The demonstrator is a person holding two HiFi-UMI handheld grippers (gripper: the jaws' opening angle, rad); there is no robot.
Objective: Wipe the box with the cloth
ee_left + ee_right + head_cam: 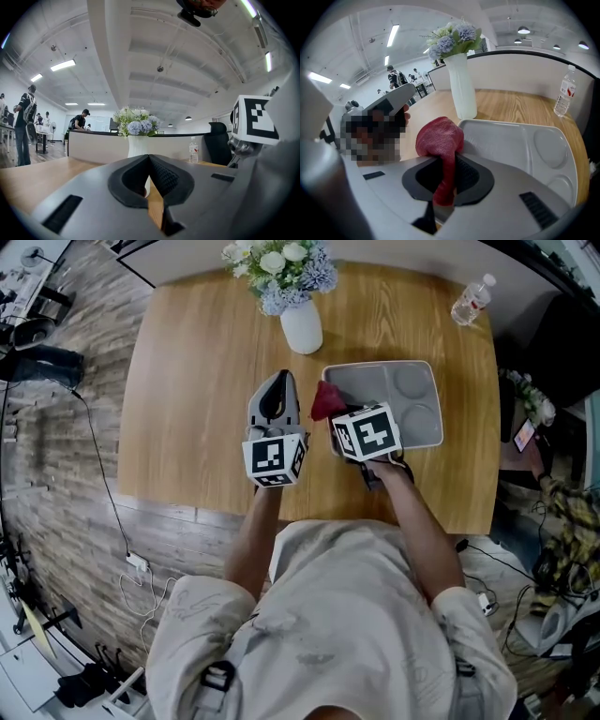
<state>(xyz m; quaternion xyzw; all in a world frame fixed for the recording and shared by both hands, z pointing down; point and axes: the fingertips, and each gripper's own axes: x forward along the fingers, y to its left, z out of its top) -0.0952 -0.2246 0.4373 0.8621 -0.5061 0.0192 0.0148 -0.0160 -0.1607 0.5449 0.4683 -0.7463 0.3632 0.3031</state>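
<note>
A shallow grey box (375,386) with round recesses lies on the wooden table (197,381), right of centre. In the right gripper view the box (511,140) fills the space ahead. My right gripper (449,159) is shut on a red cloth (439,136), which bunches up past the jaws at the box's near left corner. From above, the cloth (325,401) sits at the box's left rim; whether it touches is unclear. My left gripper (277,382) hovers just left of the box, shut with nothing in it (149,157).
A white vase (302,326) of flowers stands behind the box, close to its far left corner. A water bottle (472,300) stands at the far right table corner. Bare tabletop lies to the left. People stand in the background office.
</note>
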